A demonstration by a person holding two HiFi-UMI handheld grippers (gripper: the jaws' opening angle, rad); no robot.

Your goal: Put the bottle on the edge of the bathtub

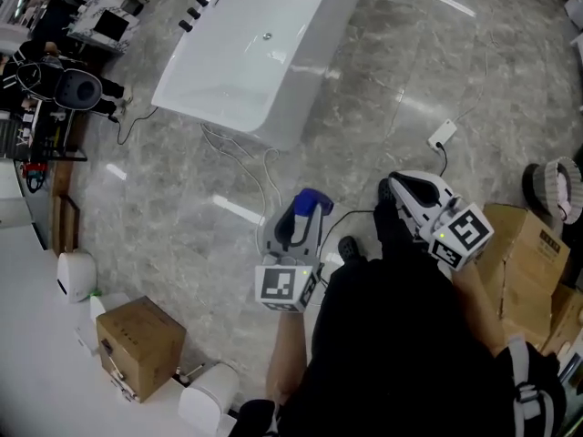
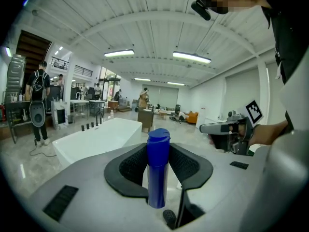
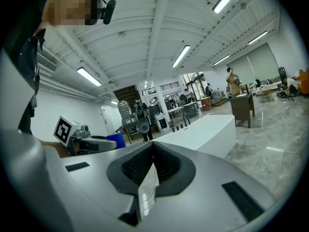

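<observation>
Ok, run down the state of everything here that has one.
left gripper: shut on the blue bottle.
blue bottle: upright, cap closed, held in the air.
right gripper: jaws together, nothing between them.
bathtub: empty, bottle not on its edge.
cardboard box: flaps closed.

open lab hall: bathtub [image 1: 310, 80], strip lights [image 2: 190, 57]
</observation>
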